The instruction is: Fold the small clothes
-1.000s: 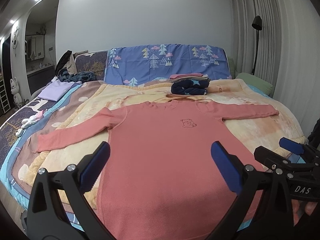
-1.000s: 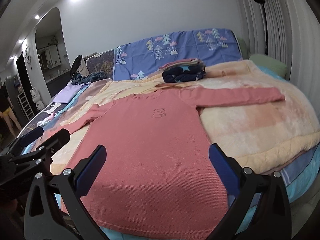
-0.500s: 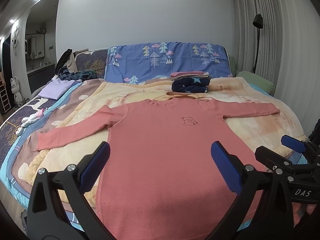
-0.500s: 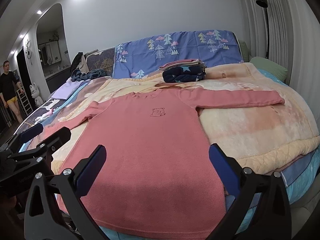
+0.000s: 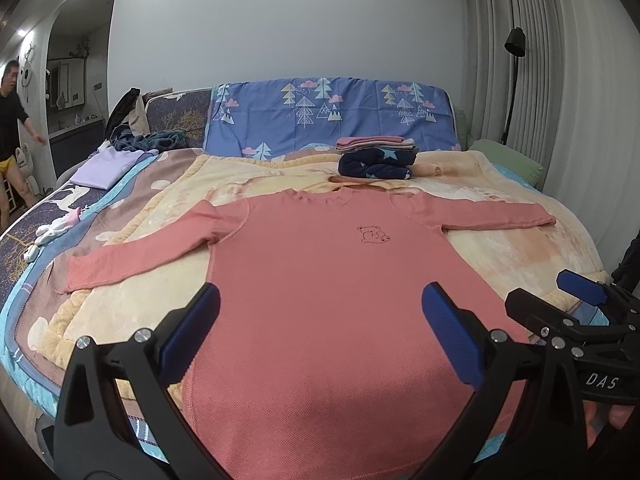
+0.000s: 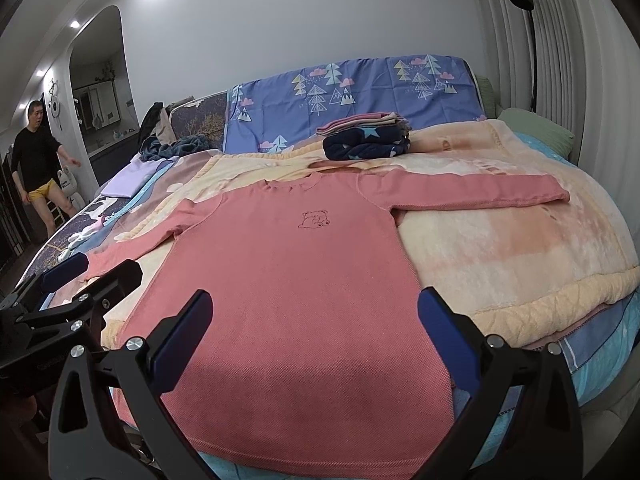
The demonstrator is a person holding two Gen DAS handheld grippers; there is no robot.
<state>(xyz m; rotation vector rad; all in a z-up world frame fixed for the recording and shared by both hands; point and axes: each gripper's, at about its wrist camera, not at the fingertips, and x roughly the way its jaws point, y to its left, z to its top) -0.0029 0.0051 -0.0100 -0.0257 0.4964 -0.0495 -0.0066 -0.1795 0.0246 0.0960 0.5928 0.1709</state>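
Observation:
A salmon-pink long-sleeved shirt (image 5: 320, 280) with a small bear outline on the chest lies flat, face up, sleeves spread, on the bed; it also shows in the right wrist view (image 6: 288, 280). My left gripper (image 5: 320, 328) is open and empty, held above the shirt's lower half. My right gripper (image 6: 314, 328) is open and empty, above the hem on the right side. The right gripper also shows at the right edge of the left wrist view (image 5: 576, 308). The left gripper shows at the left edge of the right wrist view (image 6: 80, 280).
A stack of folded clothes (image 5: 376, 156) sits beyond the shirt's collar, near the blue tree-print pillow cover (image 5: 332, 112). A lilac garment (image 5: 106, 162) and small socks (image 5: 56, 228) lie at the left. A cream blanket (image 6: 520, 248) covers the bed. A person (image 6: 36, 160) stands far left.
Both grippers have risen and pulled back slightly, so the shirt sits lower and smaller in view. The person at the far left has stepped further into view.

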